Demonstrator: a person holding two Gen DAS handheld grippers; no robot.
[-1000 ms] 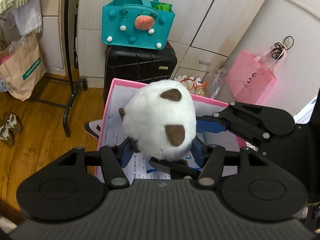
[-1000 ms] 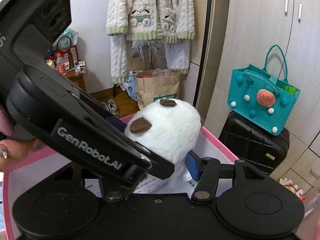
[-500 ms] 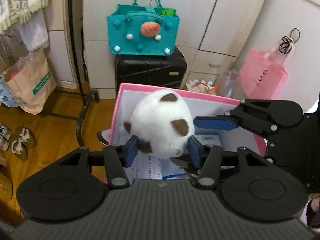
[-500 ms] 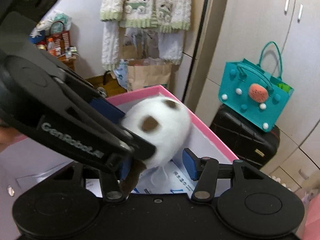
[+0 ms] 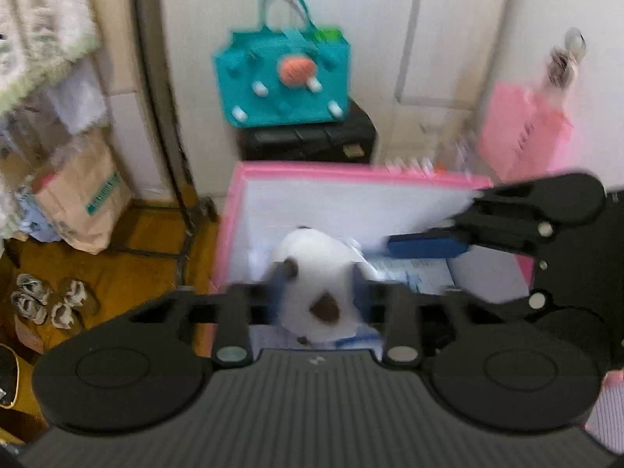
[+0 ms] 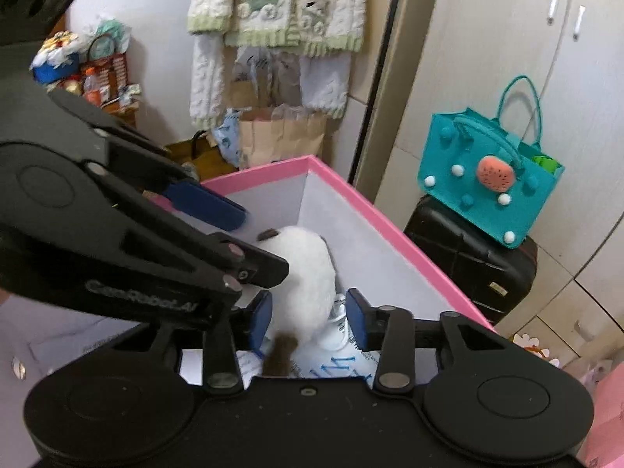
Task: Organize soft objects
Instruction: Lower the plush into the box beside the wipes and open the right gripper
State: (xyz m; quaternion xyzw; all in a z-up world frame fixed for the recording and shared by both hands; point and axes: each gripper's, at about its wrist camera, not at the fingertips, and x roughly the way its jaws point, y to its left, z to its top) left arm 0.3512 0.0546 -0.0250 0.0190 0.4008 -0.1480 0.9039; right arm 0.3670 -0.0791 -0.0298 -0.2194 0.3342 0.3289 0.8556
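A white plush toy with brown patches [image 5: 318,284] lies inside the pink box [image 5: 296,171] on printed plastic bags. It also shows in the right wrist view [image 6: 308,273]. My left gripper [image 5: 316,300] stands open with its blue pads on either side of the plush. My right gripper [image 6: 308,318] is open too, its pads [image 6: 357,318] flanking the plush from the other side. Each gripper shows in the other's view, the right one [image 5: 526,226] above the box's right side. The left view is blurred.
A teal felt bag [image 5: 282,78] sits on a black suitcase [image 5: 308,136] behind the box. A pink bag [image 5: 522,132] hangs at the right. A paper bag [image 5: 84,195], a garment rack pole [image 5: 163,124] and slippers [image 5: 50,300] stand on the wooden floor at the left.
The plush has gone from being held above the box down into the box. Both grippers' pads have moved apart from it and both grippers have pulled back and up.
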